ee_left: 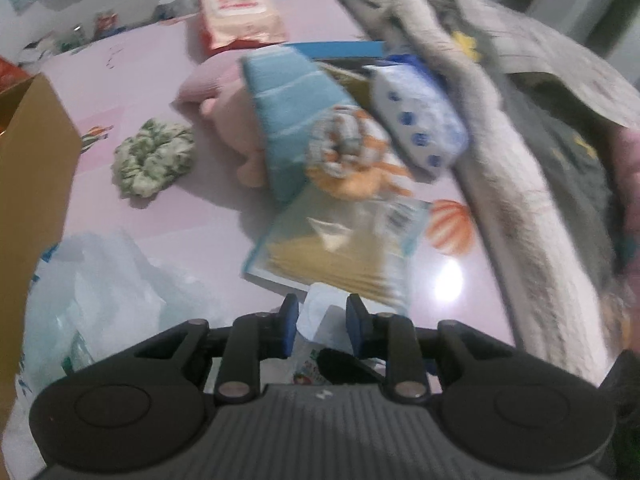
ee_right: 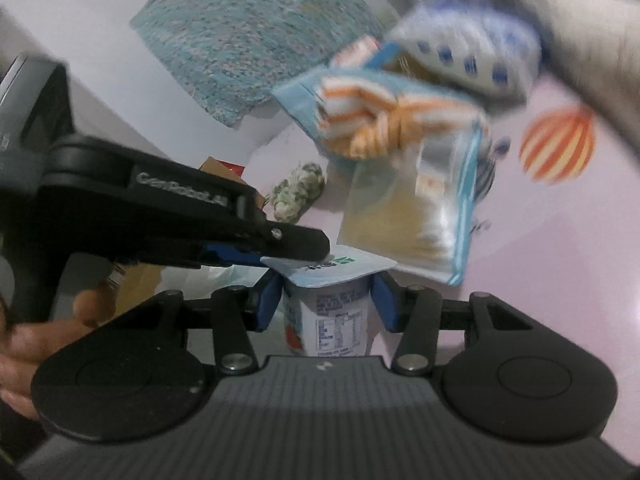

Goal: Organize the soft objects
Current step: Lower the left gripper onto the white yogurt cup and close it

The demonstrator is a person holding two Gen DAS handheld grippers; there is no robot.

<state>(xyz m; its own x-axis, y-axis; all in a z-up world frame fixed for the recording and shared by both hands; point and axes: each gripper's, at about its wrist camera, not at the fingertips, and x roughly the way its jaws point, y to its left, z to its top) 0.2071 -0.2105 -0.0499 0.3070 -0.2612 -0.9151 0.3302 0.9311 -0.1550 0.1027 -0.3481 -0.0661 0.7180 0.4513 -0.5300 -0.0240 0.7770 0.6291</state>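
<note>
1. Two grippers are being worked on one yogurt cup (ee_right: 326,312), which is being held upright between the blue pads of the right gripper (ee_right: 326,300), its printed wall sitting just inside both pads.
2. Contact between those pads and the cup wall is being suggested on both sides, so the cup is judged to be gripped, though blur is keeping the contact line from being read cleanly.
3. At the left rim of the foil lid (ee_right: 328,270), the left gripper (ee_right: 304,254) is being seen from the side, its fingers drawn nearly together over the lid's edge; whether foil is actually being pinched cannot be told.
4. In the left wrist view, the left gripper's pads (ee_left: 289,330) are being shown narrowly apart with the pale lid lying between and just beyond them.
5. Beyond both sets of fingertips, the soft things are being left unsorted on the pink table (ee_right: 540,264): a striped orange cloth (ee_right: 368,120), a green scrunchie (ee_left: 154,160), a blue towel (ee_left: 288,120) and a pink plush (ee_left: 224,108).
6. Crushing is being risked: a thin cup wall would be buckled by further squeezing.
7. Spilling is being risked too: if the lid were pulled sideways while the cup is only lightly held, it could be tipped or dragged out of the pads.
</note>
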